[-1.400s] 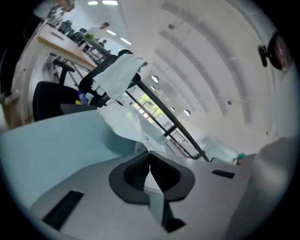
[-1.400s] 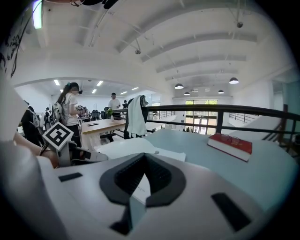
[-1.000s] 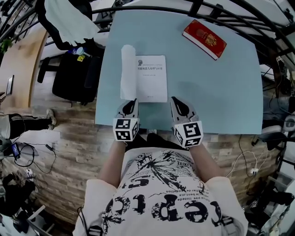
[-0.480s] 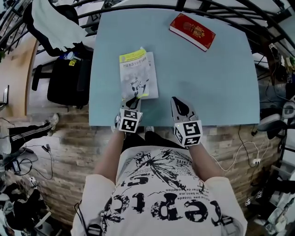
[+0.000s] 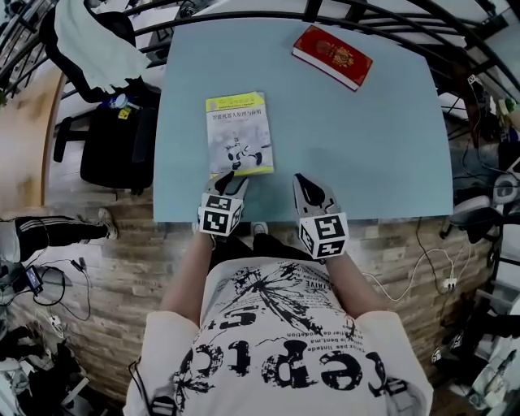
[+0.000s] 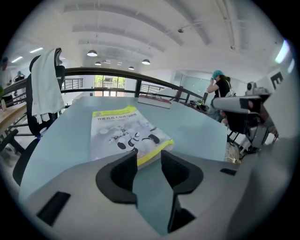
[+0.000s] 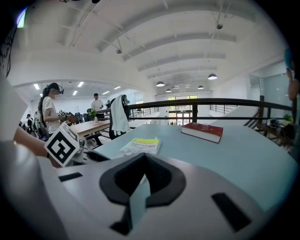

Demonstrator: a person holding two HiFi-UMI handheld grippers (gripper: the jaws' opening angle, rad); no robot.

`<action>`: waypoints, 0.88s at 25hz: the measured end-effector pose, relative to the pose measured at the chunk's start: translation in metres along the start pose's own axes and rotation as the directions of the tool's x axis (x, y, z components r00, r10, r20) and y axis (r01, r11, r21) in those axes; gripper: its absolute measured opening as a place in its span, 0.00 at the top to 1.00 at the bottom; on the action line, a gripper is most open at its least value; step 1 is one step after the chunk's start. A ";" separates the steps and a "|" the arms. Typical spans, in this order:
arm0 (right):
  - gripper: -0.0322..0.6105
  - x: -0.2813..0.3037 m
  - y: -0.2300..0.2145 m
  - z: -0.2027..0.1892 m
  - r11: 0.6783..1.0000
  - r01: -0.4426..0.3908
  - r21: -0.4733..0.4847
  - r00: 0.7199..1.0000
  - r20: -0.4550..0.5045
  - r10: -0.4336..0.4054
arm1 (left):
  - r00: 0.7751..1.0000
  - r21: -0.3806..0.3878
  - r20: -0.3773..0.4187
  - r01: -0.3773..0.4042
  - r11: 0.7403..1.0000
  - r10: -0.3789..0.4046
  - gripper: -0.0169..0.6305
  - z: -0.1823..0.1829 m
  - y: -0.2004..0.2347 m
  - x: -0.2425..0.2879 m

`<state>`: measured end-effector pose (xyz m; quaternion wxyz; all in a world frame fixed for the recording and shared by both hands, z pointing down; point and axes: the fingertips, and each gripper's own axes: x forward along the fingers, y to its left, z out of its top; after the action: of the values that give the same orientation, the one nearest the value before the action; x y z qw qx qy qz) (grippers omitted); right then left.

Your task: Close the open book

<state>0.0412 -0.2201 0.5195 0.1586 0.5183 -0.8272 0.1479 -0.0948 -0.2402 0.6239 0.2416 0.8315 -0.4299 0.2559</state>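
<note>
The book [image 5: 238, 134] lies closed and flat on the pale blue table [image 5: 366, 146], its yellow and white cover up. My left gripper [image 5: 231, 179] is at the book's near edge with its jaws opening. In the left gripper view the book's [image 6: 122, 133] near right corner sits just between the tips of the left gripper [image 6: 149, 157], and the pads do not press on it. My right gripper [image 5: 305, 180] rests at the table's near edge, to the right of the book, shut and holding nothing. The right gripper view shows the right gripper [image 7: 143, 159] with its tips together and the book [image 7: 140, 146] ahead to the left.
A red hardcover book [image 5: 333, 57] lies at the table's far right. A chair draped with white cloth [image 5: 97, 41] and a black bag [image 5: 114, 138] stand left of the table. A dark railing [image 5: 244, 12] runs behind the far edge. People stand in the background.
A second ago the book lay open at its white title page; the cover has since come down over it. The left gripper's jaws, shut at the near edge, now stand apart.
</note>
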 end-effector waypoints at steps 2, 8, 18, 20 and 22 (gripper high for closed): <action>0.94 0.001 0.000 0.006 1.000 0.001 -0.006 1.000 0.012 -0.001 | 0.999 0.005 0.052 0.014 1.000 -0.014 0.71 0.015 -0.005 -0.011; 0.94 0.005 0.000 0.035 1.000 0.004 -0.024 0.996 0.087 -0.002 | 0.964 0.026 0.265 -0.020 0.999 0.013 0.91 0.077 -0.009 -0.055; 0.94 0.005 0.016 0.098 0.995 -0.032 -0.096 0.971 0.233 0.053 | 0.828 0.064 0.555 -0.132 0.989 0.075 0.93 0.171 0.005 -0.142; 0.94 0.004 0.017 0.109 0.995 -0.036 -0.096 0.966 0.250 0.059 | 0.810 0.071 0.582 -0.145 0.987 0.077 0.93 0.180 0.005 -0.155; 0.94 0.003 0.016 0.119 0.996 -0.044 -0.082 0.962 0.266 0.064 | 0.802 0.077 0.592 -0.153 0.985 0.078 0.93 0.183 0.006 -0.162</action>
<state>0.0124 -0.2646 0.4115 0.0604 0.5044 -0.8599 0.0491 -0.1404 -0.2610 0.3850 0.0303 0.8550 -0.5170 0.0267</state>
